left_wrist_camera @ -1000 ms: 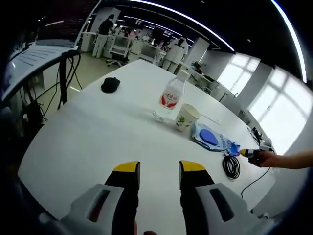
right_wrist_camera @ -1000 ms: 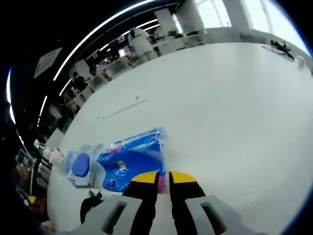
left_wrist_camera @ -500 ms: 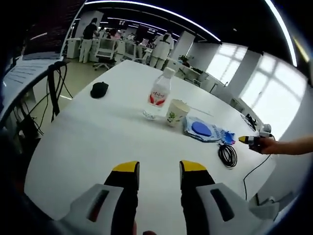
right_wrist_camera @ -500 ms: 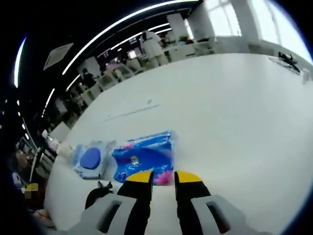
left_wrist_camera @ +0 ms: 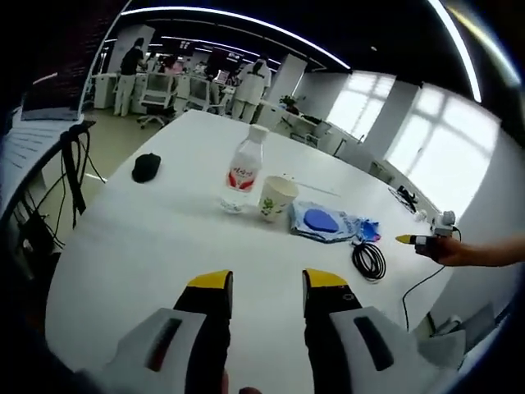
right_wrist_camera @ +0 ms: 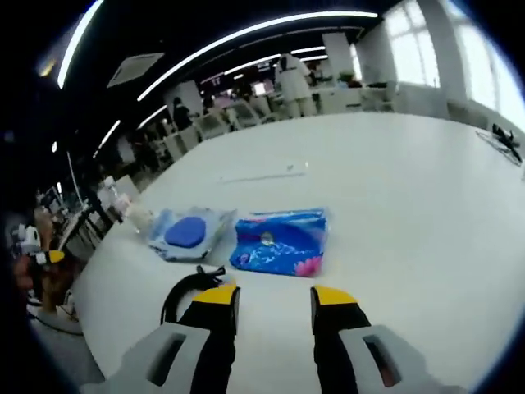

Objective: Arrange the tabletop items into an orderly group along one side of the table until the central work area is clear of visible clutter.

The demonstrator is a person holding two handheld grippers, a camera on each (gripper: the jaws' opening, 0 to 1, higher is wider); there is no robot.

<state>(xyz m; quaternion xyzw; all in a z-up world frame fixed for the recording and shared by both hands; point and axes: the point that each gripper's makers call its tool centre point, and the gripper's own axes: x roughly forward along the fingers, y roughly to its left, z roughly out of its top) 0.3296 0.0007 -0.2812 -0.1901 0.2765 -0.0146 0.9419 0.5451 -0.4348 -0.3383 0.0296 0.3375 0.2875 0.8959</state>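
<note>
On the white table (left_wrist_camera: 164,238), the left gripper view shows a black mouse (left_wrist_camera: 146,167), a clear water bottle with a red label (left_wrist_camera: 244,168), a paper cup (left_wrist_camera: 276,197), a wipes pack with a blue lid (left_wrist_camera: 318,222), a blue packet (left_wrist_camera: 367,230) and a coiled black cable (left_wrist_camera: 368,260) in a rough row. My left gripper (left_wrist_camera: 267,283) hangs open over bare table, well short of them. My right gripper (right_wrist_camera: 273,295) is open just behind the blue packet (right_wrist_camera: 281,250), with the wipes pack (right_wrist_camera: 187,234) and cable (right_wrist_camera: 187,287) to its left.
A hand holds the right gripper (left_wrist_camera: 422,242) beyond the cable, at the table's right edge. A thin white stick (right_wrist_camera: 262,175) lies farther back on the table (right_wrist_camera: 410,213). Desks, chairs and people stand in the background; cables hang from a desk at left (left_wrist_camera: 74,164).
The right jaws have spread from nearly shut to wide open and drawn back from the blue packet, which lies on the table. The left view has shifted; the items have not moved.
</note>
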